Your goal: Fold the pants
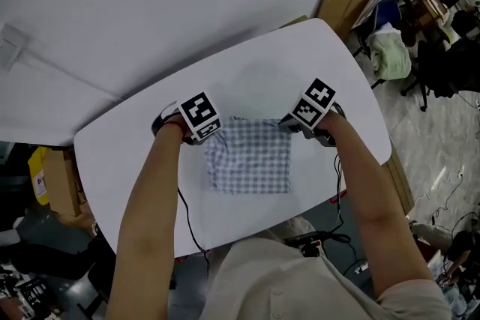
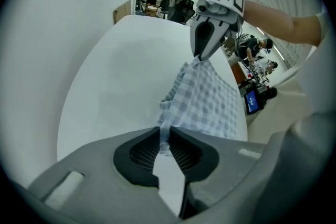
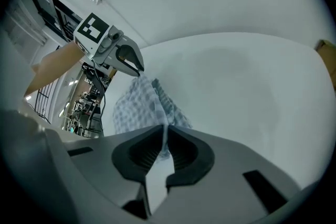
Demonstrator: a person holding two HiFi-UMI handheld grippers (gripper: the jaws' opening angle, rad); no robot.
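One white table [image 1: 255, 71] with rounded corners fills most of your head view, and your arms [image 1: 150, 213] and torso cut off its near edge. At its middle lie the pants [image 1: 251, 161], thin blue-and-white checked cloth folded into a soft, roughly square stack. Your left gripper [image 2: 164, 136] is clamped on the far left corner and your right gripper [image 3: 164, 138] on the far right. From above, the marker cubes [image 1: 199, 113] hide the jaws. Ribbed dark pads [image 2: 142, 152] pinch the fabric.

White table [image 1: 285, 64], rounded corners. Folded checked pants [image 1: 251, 160] lie flat on it, toward the near edge.
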